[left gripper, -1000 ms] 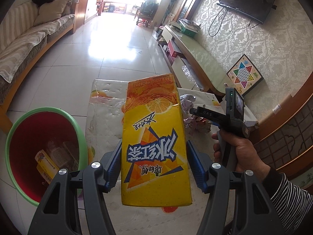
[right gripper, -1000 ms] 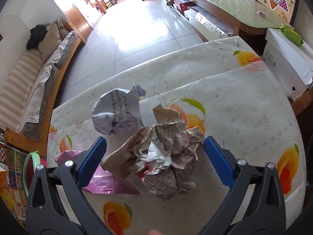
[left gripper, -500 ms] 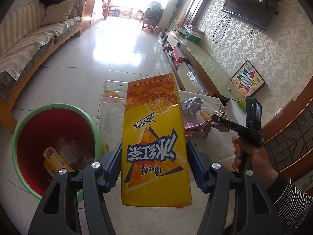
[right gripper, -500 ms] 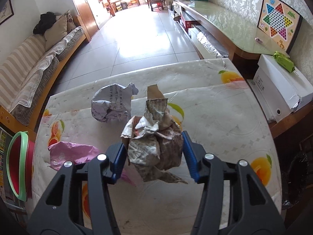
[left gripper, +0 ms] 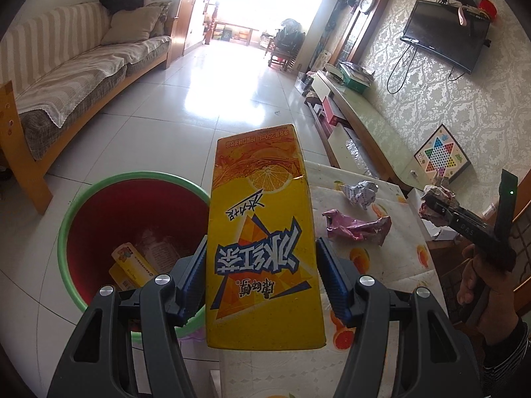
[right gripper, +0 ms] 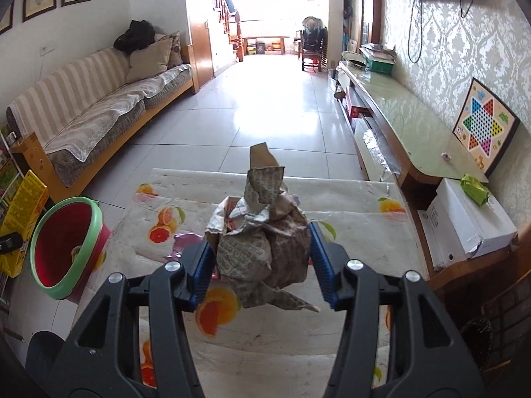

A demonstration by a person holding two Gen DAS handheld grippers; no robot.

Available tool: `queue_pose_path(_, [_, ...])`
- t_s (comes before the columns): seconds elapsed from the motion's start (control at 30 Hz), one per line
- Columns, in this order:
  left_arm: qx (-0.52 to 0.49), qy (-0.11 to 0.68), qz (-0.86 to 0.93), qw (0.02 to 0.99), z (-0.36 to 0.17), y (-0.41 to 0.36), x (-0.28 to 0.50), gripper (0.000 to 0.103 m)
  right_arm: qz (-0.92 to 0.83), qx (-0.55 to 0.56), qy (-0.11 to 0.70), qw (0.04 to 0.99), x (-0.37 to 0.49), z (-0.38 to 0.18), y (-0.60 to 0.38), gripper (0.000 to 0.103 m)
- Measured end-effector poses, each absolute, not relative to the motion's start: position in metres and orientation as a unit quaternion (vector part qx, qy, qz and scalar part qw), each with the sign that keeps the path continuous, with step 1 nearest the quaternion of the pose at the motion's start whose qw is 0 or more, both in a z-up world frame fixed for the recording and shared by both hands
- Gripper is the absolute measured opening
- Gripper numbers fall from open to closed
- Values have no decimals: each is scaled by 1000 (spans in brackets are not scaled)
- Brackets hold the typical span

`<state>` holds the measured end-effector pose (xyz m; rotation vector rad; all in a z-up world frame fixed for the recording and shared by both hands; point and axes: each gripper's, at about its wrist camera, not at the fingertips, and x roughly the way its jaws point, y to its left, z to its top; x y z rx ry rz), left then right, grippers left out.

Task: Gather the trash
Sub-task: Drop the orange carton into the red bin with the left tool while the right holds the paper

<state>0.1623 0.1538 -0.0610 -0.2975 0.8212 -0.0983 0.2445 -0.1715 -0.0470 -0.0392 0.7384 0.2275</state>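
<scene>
The tabletop [right gripper: 348,205], spread with a fruit-printed cloth, stands beside a red bin [left gripper: 99,219] with a green rim that sits on the tiled floor. In the bin lie a yellow carton and other paper. The left claw [left gripper: 260,280] pinches a yellow drink carton [left gripper: 262,238] upright between its blue pads, at the bin's near edge. The right claw [right gripper: 262,267], its jaws having just been closing, grips a crumpled brown paper wad [right gripper: 262,242] held clear above the tabletop. On the cloth rest a pink wrapper [left gripper: 356,227] and, beyond it, a white paper ball [left gripper: 361,192].
</scene>
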Motion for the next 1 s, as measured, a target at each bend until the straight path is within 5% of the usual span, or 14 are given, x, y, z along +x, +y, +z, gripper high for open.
queue_pose_path(0.5, [-146, 425, 41, 892, -93, 240, 173, 60, 222, -74, 361, 902, 207, -37, -51, 52])
queue_pose_path(0.53, [-147, 430, 45, 889, -97, 244, 175, 61, 229, -79, 360, 901, 206, -36, -43, 52])
queue_pose_path(0.6, [-158, 429, 51, 888, -99, 252, 175, 85, 240, -86, 361, 897, 203, -35, -27, 52])
queue_pose_path(0.63, [-165, 421, 54, 890, -99, 257, 172, 88, 245, -91, 359, 896, 203, -34, -20, 52])
queue_pose_path(1.0, [-201, 385, 98, 895, -97, 299, 121, 89, 310, -129, 352, 873, 199, -38, 70, 52])
